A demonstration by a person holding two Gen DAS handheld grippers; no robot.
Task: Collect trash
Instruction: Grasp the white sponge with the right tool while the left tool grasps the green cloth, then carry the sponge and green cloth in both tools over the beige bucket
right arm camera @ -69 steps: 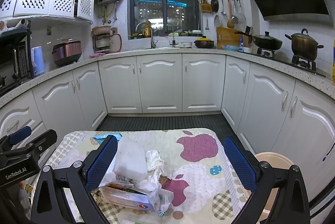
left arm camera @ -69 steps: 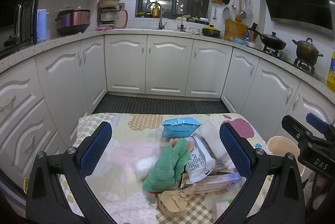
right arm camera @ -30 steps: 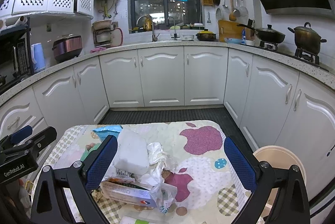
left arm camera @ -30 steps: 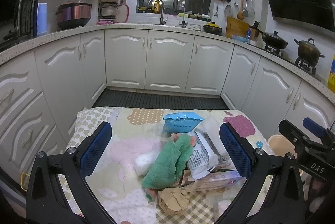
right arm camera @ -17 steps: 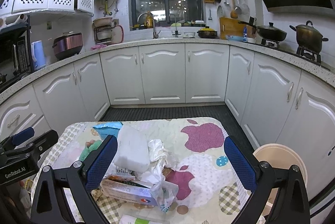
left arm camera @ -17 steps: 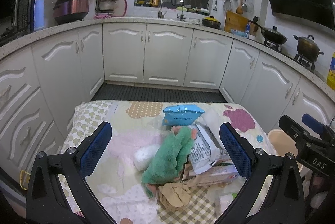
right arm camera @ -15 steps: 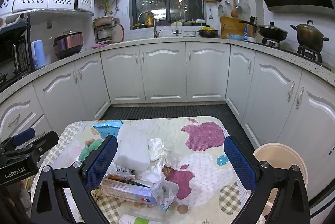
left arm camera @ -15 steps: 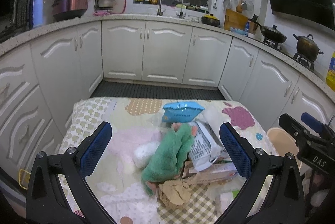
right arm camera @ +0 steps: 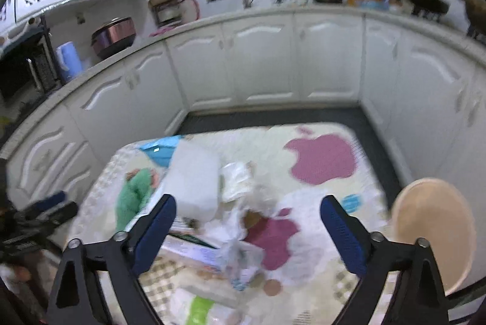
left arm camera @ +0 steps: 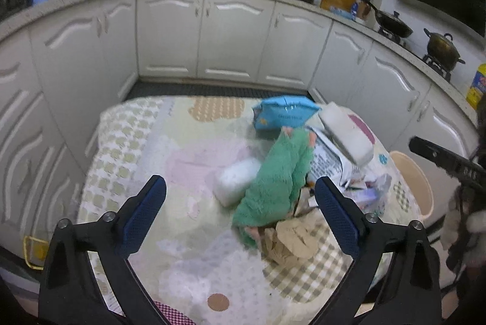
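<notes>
So, both my grippers, left (left arm camera: 240, 197) and right (right arm camera: 247, 212), jaws wide, holding nothing, above table (left arm camera: 145, 142). Trash pile (left arm camera: 291, 173) mid-table: green cloth (left arm camera: 279, 173), blue pack (left arm camera: 282, 115), white block (right arm camera: 197, 182), wrappers. Bin (right arm camera: 431, 233) beside right edge. Risk: pile tangled, grabbing one piece probably drags neighbours off table.

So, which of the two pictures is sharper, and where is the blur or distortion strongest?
Left wrist view: fairly sharp, the fuzzy green cloth and light blue plastic packet read clearly; fisheye bends the white cabinets. Right wrist view: motion-smeared, the white rectangular foam block and clear crumpled plastic lose their edges, though the open right claw is crisp.
</notes>
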